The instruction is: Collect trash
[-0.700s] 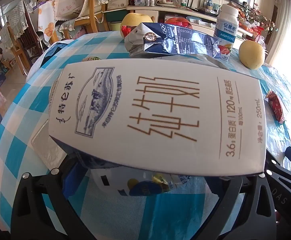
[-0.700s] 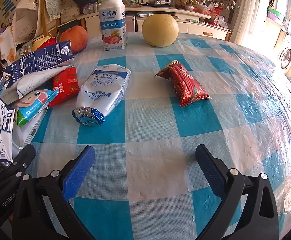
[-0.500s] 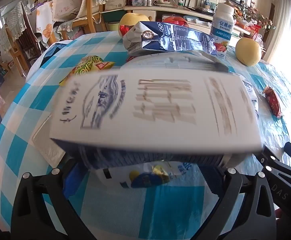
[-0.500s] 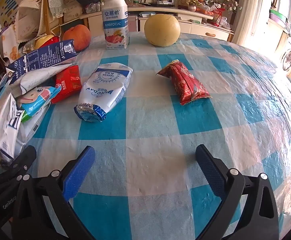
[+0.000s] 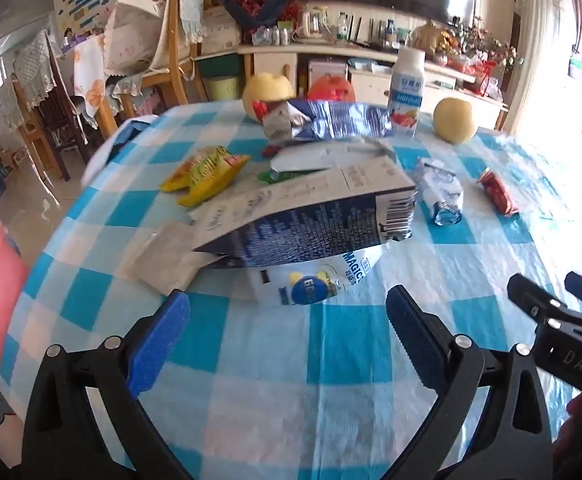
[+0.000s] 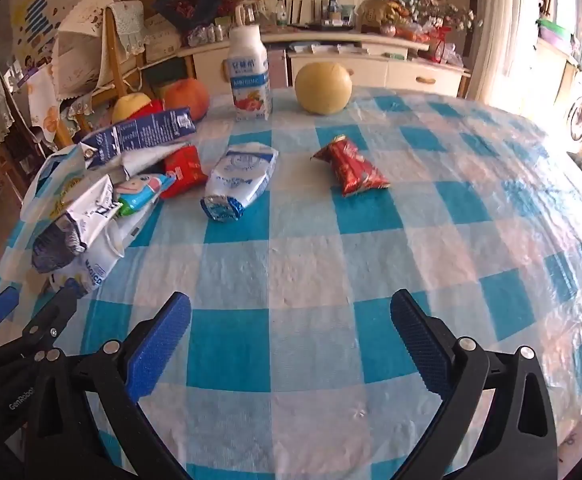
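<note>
Both the left tool [image 5: 287, 332] and the right tool [image 6: 291, 334] gape wide, gripping nothing. The milk carton [image 5: 311, 220] lies on its side atop the wrapper heap on the checked tabletop [image 6: 311, 280], just beyond the left tool.

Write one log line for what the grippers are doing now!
left gripper: open, empty | right gripper: open, empty | milk carton: lying on trash pile | red wrapper: alone on tablecloth

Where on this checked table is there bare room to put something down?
The near cloth in front of the right gripper is bare, bordered by the red packet and the white pouch. The far right side is also clear. It is crowded on the left, around the milk carton and yellow wrapper.
</note>
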`<action>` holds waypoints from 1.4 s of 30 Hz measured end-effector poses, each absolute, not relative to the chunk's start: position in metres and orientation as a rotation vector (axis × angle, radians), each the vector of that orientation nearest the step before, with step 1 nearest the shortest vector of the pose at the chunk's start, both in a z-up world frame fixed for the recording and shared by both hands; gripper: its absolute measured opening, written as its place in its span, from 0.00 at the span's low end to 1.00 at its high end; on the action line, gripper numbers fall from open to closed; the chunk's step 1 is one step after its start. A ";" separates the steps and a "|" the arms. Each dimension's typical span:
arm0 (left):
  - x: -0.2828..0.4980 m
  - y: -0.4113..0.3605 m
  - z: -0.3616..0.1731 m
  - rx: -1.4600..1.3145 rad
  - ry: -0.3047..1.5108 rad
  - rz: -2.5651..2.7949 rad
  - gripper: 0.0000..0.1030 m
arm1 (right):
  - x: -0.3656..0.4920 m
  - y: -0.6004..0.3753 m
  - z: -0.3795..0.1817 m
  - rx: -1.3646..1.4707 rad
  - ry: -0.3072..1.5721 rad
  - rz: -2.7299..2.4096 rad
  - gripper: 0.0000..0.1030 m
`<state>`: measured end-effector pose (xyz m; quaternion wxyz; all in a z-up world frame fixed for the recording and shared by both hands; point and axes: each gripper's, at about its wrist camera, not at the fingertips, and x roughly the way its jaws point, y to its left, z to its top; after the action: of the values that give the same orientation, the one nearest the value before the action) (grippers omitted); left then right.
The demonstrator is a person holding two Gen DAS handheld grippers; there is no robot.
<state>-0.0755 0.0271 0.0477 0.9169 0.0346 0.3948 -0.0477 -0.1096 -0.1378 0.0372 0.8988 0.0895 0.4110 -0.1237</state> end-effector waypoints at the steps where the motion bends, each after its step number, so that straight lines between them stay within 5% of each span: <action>1: -0.082 0.030 0.053 0.065 0.802 -0.096 0.96 | -0.118 -0.137 0.044 0.188 0.824 -0.265 0.96; 24: -0.219 0.087 0.158 0.046 0.502 -0.044 0.96 | -0.278 -0.068 0.154 0.067 0.298 -0.274 0.96; 42: -0.251 0.104 0.187 0.030 0.383 -0.007 0.96 | -0.298 -0.049 0.165 0.022 0.237 -0.259 0.96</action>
<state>-0.2507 0.1036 0.1865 0.9816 0.0147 0.1902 -0.0033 -0.2980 -0.0493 0.1646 0.9845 0.0107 0.1181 -0.1290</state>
